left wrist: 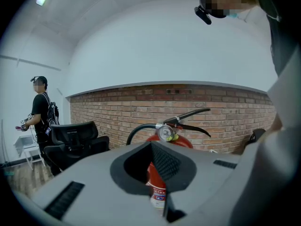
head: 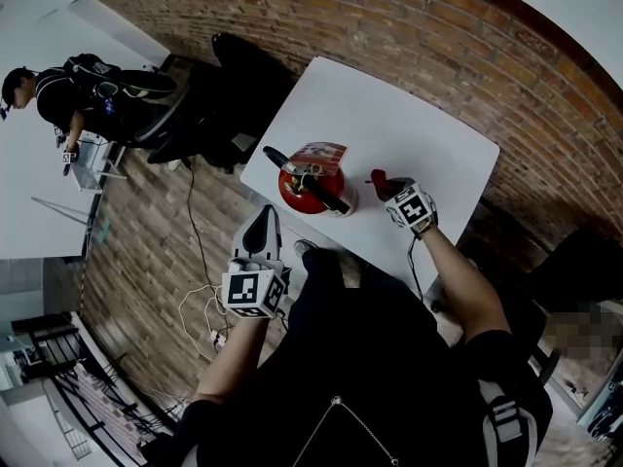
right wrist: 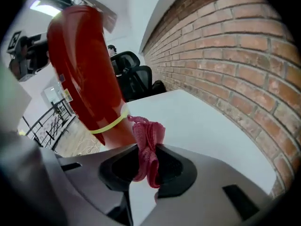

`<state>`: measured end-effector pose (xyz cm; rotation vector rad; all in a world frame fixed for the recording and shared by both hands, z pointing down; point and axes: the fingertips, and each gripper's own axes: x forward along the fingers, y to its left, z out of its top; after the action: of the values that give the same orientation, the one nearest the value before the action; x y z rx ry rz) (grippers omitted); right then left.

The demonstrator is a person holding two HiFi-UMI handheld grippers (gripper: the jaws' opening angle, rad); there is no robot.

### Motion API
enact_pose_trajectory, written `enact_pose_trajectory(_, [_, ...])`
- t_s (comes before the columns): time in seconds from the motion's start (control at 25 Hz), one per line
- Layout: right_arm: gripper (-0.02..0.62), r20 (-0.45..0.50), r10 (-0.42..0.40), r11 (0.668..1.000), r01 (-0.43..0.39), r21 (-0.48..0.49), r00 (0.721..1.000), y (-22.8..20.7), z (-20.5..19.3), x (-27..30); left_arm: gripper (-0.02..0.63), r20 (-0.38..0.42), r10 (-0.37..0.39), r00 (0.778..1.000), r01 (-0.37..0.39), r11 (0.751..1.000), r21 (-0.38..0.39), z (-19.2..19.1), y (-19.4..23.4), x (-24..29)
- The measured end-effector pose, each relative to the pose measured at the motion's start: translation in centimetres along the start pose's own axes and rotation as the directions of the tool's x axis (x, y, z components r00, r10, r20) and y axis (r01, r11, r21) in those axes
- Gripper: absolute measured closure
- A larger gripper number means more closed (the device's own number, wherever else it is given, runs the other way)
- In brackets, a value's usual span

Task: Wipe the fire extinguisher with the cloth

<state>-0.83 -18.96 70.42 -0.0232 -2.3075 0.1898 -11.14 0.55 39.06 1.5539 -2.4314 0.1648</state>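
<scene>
My right claw (right wrist: 146, 166) is closed tight on the pink cloth (right wrist: 148, 142). The cloth bunches up between the jaws and sticks out past them. It is just beside the bottom of the red fire extinguisher (right wrist: 87, 79), but I cannot tell if it touches.

The fire extinguisher stands upright on the near left part of the white table (head: 419, 134). Its black handle is on top.

My left claw (left wrist: 153, 168) has its jaws together and holds nothing. It hangs off the near edge of the table and points at the extinguisher.

A brick wall (head: 438, 37) is on the far side. Far left, a person (head: 58, 100) stands near black chairs (left wrist: 70, 135).
</scene>
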Motion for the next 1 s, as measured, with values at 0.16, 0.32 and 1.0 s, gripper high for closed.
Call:
enact_pose_trajectory(0.16, [0.492,-0.074,0.098,0.991,-0.091,0.095,0.992,0.9,-1.3,3.7,0.575,-0.024,0.015,1.0,-0.015,1.0,-0.001,-0.7,0.4,-0.7])
enact_pose_trajectory(0.32, [0.492,-0.114,0.191,0.957,-0.159,0.243,0.975,1.0,-2.0,6.8,0.575,-0.05,0.021,0.999,-0.021,1.0,0.0,-1.6,1.1,-0.7])
enact_pose_trajectory(1.0, [0.492,-0.214,0.392,0.865,-0.279,0.418,0.895,1.8,-3.3,11.1,0.575,-0.112,0.003,0.994,-0.007,0.999,-0.032,-3.6,1.6,0.4])
